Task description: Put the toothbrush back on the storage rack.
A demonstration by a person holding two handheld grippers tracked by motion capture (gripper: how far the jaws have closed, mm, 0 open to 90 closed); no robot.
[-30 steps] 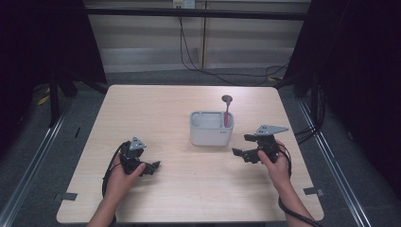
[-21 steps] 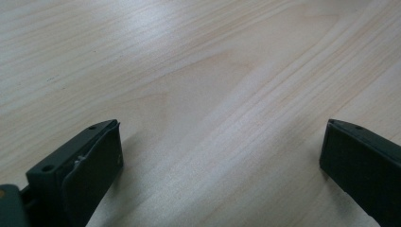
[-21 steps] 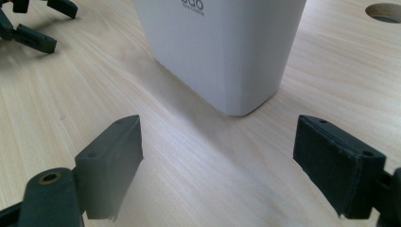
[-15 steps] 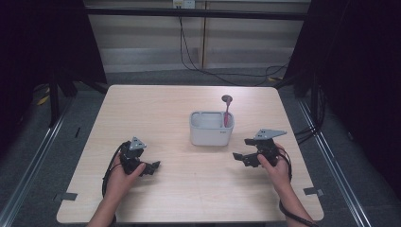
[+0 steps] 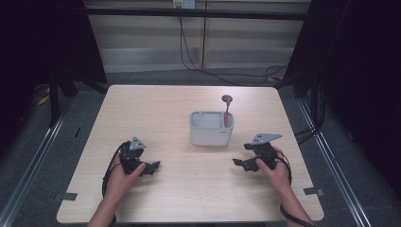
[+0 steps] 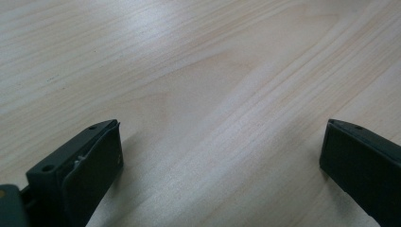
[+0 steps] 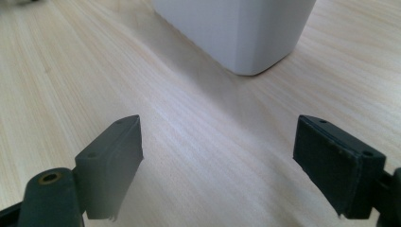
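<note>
Risk, as I read it, sits mostly with the pink spoon (image 5: 227,109) standing in the white container (image 5: 211,128) near the middle of the bench (image 5: 156,104). It leans against the container's right wall with its bowl poking well above the rim, so a sideways bump could tip it out or drag the container along.

My right gripper (image 5: 239,163) rests low on the bench, just in front and to the right of the container, jaws wide apart with nothing between them. In the right gripper view the container's (image 7: 236,33) lower corner fills the top of the frame, close ahead of the open jaws. If I push forward from here without lifting, I judge the jaws would meet the wall and shove the container rather than reach the spoon. It looks light and sits on smooth wood, so it would likely slide.

My left gripper (image 5: 153,167) lies well apart on the left side of the bench, jaws also spread and empty, with bare wood (image 6: 198,85) ahead in the left gripper view. It is too far off to steady the container if it moves.

The spoon's handle is thin; a grip taken off centre could let it pivot or slip. The cables trailing from both grippers could also snag on a long reach.
</note>
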